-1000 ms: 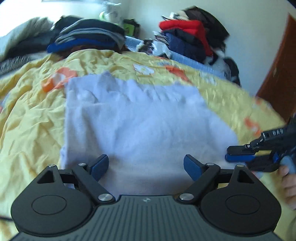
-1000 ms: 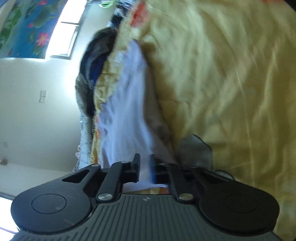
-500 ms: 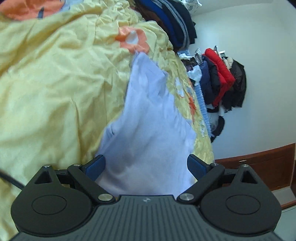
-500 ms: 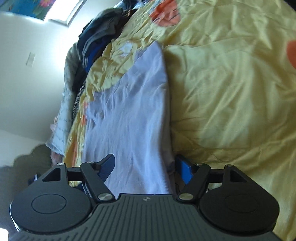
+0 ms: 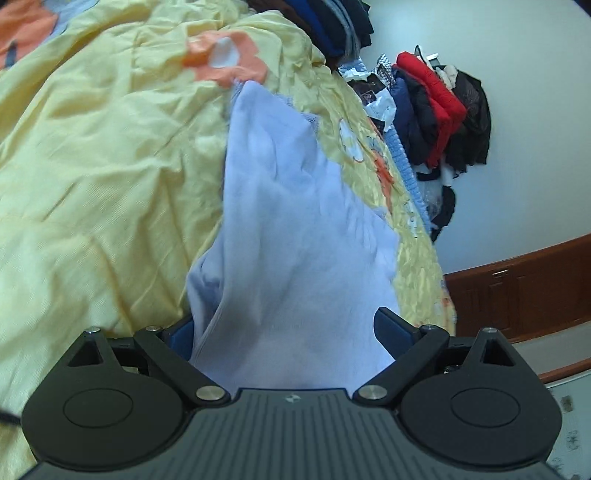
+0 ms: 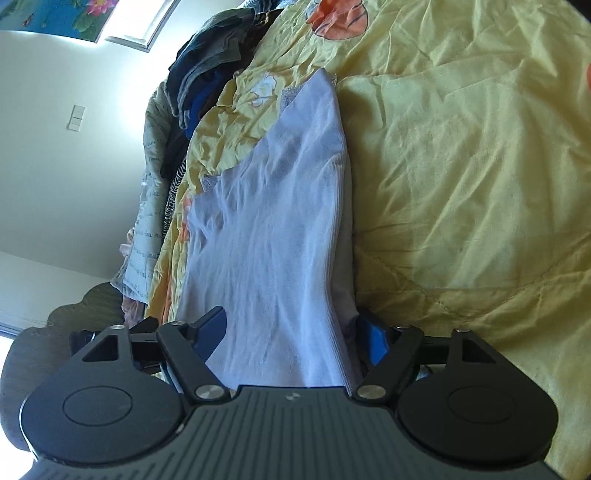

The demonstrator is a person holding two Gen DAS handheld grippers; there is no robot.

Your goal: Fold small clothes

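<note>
Lying across the middle of both frames is the pale lilac garment [image 5: 295, 221], spread on the yellow quilt [image 5: 92, 184] with orange flower prints; in the left wrist view it runs from the lower centre up to a narrow end in the upper middle; in the right wrist view the garment [image 6: 273, 221] has a ribbed folded edge along its right side. The left gripper [image 5: 288, 328] stands with its blue pads wide apart, one on each side of the near edge of the cloth; the left pad is partly hidden behind the fabric. The right gripper [image 6: 291, 332] is also spread, and the cloth passes between its fingers. A pile of dark folded clothes [image 5: 332, 26] sits at the top of the left view; red and dark jackets [image 5: 436, 107] hang in the upper right.
</note>
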